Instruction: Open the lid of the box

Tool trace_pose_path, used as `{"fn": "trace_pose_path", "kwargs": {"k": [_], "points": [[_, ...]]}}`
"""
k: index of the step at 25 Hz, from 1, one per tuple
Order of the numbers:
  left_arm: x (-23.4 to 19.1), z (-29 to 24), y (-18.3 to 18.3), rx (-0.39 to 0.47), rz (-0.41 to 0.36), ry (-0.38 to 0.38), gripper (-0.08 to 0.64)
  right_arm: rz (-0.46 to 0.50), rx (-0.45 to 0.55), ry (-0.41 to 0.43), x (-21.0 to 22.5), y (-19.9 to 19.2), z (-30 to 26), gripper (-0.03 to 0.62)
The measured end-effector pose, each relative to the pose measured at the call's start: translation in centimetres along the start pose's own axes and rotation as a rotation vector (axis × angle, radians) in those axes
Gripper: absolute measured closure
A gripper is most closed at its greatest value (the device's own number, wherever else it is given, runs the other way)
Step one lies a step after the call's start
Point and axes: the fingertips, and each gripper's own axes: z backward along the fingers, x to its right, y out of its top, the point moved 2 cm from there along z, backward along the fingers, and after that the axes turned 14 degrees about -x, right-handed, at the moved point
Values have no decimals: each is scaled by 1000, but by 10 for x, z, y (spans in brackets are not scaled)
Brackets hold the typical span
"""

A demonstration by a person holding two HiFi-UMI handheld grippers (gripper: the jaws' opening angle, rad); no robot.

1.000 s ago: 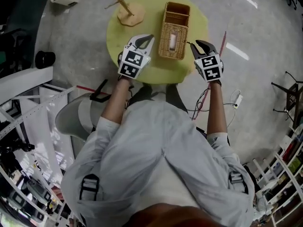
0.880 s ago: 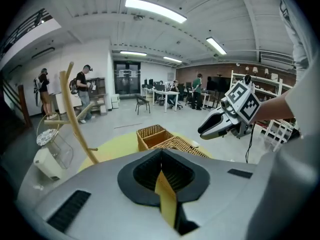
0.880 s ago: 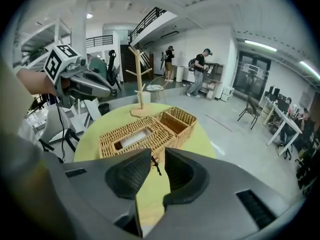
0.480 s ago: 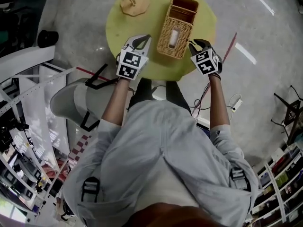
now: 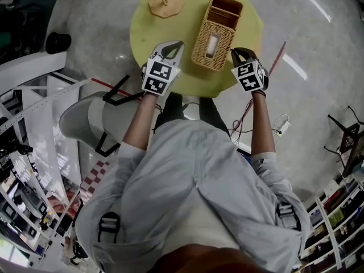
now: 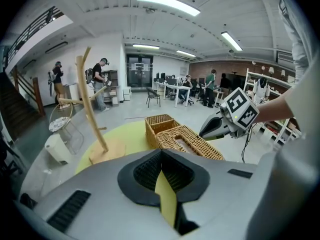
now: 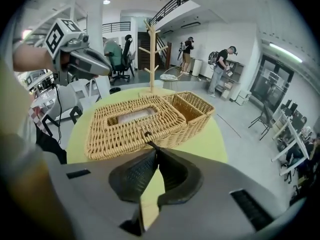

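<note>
A long wicker box (image 5: 215, 36) lies on the round yellow-green table (image 5: 182, 21), its slotted lid (image 7: 135, 124) down and one end compartment (image 7: 192, 106) uncovered. My right gripper (image 5: 233, 51) is at the box's near right side, its jaws shut on a small dark loop (image 7: 146, 134) at the lid's edge; in its own view the tips (image 7: 154, 150) meet just below that loop. My left gripper (image 5: 177, 44) hovers over the table left of the box, shut and empty, apart from the wicker. From the left gripper view (image 6: 161, 154) the box (image 6: 185, 139) lies ahead on the right.
A wooden branch stand (image 5: 165, 1) rises at the table's far left. A grey chair (image 5: 85, 124) is at my left, and a cable with a white plug (image 5: 284, 121) lies on the floor at the right. People stand far off in the room.
The right gripper's jaws, open a second ago, have shut at the box's side edge. The left gripper has hardly moved. The head camera has shifted slightly.
</note>
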Motion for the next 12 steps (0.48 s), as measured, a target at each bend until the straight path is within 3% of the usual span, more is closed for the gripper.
{"fn": "trace_pose_path", "kwargs": {"k": [12], "points": [[-18, 37, 9, 81, -50, -29, 531, -169, 79, -70, -17, 34, 48, 554]]}}
